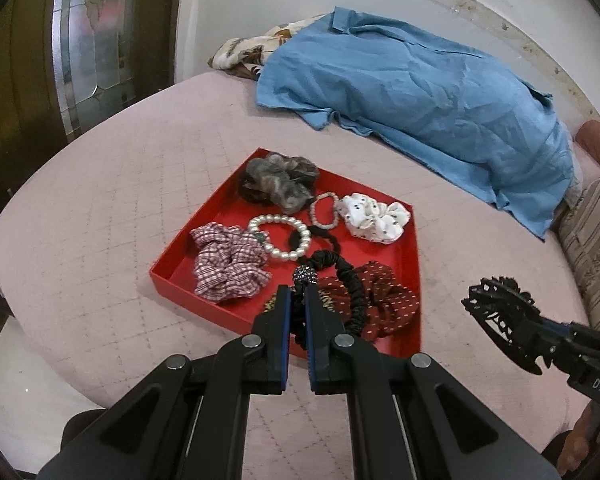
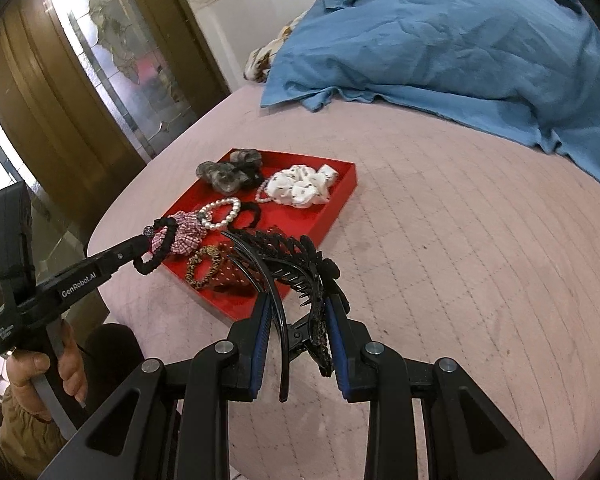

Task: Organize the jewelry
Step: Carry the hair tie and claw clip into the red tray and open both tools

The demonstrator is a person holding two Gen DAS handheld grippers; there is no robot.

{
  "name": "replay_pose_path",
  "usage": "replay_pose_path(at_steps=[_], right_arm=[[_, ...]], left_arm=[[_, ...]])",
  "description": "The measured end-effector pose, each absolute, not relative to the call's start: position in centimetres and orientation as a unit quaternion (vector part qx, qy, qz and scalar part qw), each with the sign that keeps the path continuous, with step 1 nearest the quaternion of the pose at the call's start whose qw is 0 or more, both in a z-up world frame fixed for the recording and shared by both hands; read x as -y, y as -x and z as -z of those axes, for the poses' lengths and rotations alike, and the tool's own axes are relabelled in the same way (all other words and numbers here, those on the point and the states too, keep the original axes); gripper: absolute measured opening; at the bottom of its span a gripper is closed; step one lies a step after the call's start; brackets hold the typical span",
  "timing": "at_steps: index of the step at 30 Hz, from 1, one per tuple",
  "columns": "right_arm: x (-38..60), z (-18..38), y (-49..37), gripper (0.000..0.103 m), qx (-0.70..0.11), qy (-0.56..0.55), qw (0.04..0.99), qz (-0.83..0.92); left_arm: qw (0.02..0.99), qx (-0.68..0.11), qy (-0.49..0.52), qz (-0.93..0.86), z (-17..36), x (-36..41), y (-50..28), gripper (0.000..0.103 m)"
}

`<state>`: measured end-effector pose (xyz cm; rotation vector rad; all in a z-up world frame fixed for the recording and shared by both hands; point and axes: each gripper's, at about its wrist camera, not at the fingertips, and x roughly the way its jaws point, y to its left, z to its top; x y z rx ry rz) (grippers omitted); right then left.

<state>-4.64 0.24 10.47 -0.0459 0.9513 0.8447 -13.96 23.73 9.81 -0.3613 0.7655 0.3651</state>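
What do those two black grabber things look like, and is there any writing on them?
Both are black plastic. The left gripper and the right gripper each have two flat fingers lined with blue pads, joined by linkage bars with round silver pins. The left one's side reads "GenRobot.AI" in white. The person's sleeve is brownish tan.

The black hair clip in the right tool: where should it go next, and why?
Probably over into the red tray and down onto a bare patch. The right tool holds the hair clip above the bed, while the other hair pieces already lie in that tray.
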Motion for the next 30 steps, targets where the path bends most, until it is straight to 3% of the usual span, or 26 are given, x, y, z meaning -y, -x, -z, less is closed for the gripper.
replay_pose_path(at_steps=[19, 30], right_arm=[[-4.0, -9.8, 4.3, 0.030, -0.450, 0.058, 0.798, -0.395], [-5.5, -9.6, 3.7, 0.030, -0.452, 0.069, 0.799, -0.391]], left_arm=[[0.887, -0.384, 0.186, -0.176, -7.7, -25.2, 13.8, 0.006], [0.880, -0.368, 0.267, -0.140, -6.7, -28.1, 12.1, 0.006]])
